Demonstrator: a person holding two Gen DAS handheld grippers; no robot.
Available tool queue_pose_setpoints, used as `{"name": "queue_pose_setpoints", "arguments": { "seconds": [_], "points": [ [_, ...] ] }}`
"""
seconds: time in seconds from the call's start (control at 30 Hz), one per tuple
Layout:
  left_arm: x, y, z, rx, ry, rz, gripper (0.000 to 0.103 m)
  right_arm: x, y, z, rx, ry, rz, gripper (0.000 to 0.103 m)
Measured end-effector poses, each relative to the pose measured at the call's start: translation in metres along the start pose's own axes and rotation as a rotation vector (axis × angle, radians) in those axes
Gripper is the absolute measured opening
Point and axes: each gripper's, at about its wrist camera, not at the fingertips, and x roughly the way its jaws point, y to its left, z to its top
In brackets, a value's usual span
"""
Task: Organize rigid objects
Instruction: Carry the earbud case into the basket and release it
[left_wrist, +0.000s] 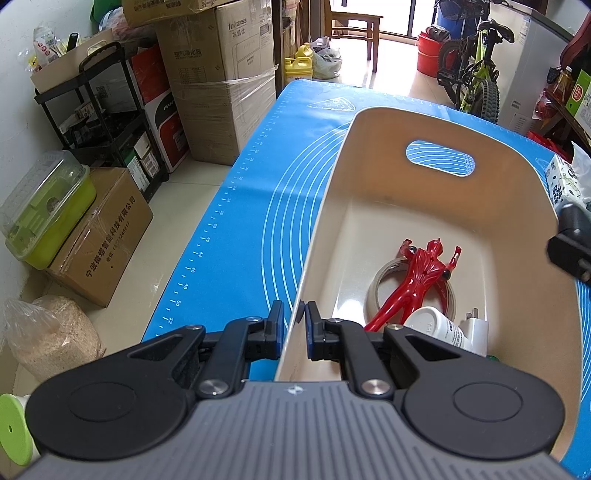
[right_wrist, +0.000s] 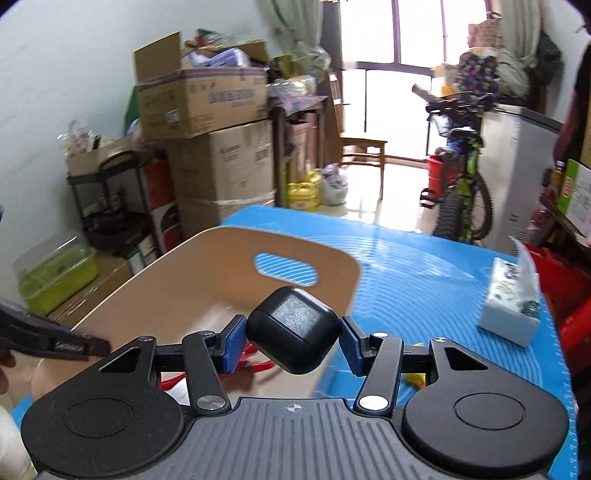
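A cream bin (left_wrist: 369, 155) with a handle cut-out stands on the blue mat (left_wrist: 236, 206). My left gripper (left_wrist: 294, 325) is shut on the bin's left wall. Inside lie a red figure (left_wrist: 417, 277), a tape roll (left_wrist: 380, 288), a white bottle (left_wrist: 439, 326) and a white plug (left_wrist: 476, 328). My right gripper (right_wrist: 292, 338) is shut on a black rounded case (right_wrist: 293, 328) and holds it above the bin (right_wrist: 207, 266). The right gripper's black part shows at the right edge of the left wrist view (left_wrist: 570, 243).
A tissue box (right_wrist: 511, 295) lies on the mat at the right. Stacked cardboard boxes (left_wrist: 221, 85), a black shelf cart (left_wrist: 107, 110) and a green container (left_wrist: 48, 214) stand left of the table. A bicycle (left_wrist: 472, 66) stands beyond it.
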Motion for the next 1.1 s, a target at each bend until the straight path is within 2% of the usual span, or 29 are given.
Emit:
{"name": "queue_pose_setpoints", "arguments": {
  "seconds": [0.23, 0.43, 0.5, 0.77, 0.87, 1.03, 1.07, 1.1],
  "points": [
    [0.0, 0.0, 0.0, 0.0, 0.0, 0.0, 0.014, 0.011, 0.026, -0.012, -0.088, 0.062, 0.064, 0.059],
    [0.0, 0.0, 0.0, 0.0, 0.0, 0.0, 0.014, 0.026, 0.047, -0.025, -0.154, 0.164, 0.097, 0.059],
    [-0.001, 0.0, 0.0, -0.001, -0.001, -0.003, 0.014, 0.026, 0.053, -0.028, -0.191, 0.166, 0.096, 0.058],
    [0.0, 0.001, 0.0, 0.0, -0.001, 0.0, 0.014, 0.02, 0.038, -0.022, -0.111, 0.158, 0.116, 0.066],
    [0.0, 0.001, 0.0, -0.002, 0.002, 0.002, 0.014, 0.013, 0.028, -0.017, -0.092, 0.131, 0.1, 0.071],
    [-0.002, 0.0, -0.001, -0.002, -0.001, 0.003, 0.014, 0.002, 0.002, -0.006, -0.033, 0.08, 0.088, 0.071],
    [-0.001, -0.001, -0.001, -0.001, 0.0, 0.002, 0.014, 0.0, -0.002, -0.004, -0.024, 0.07, 0.084, 0.075],
    [-0.001, -0.001, -0.001, -0.001, 0.001, 0.006, 0.014, -0.003, -0.014, -0.001, -0.007, 0.049, 0.048, 0.076]
  ]
}}
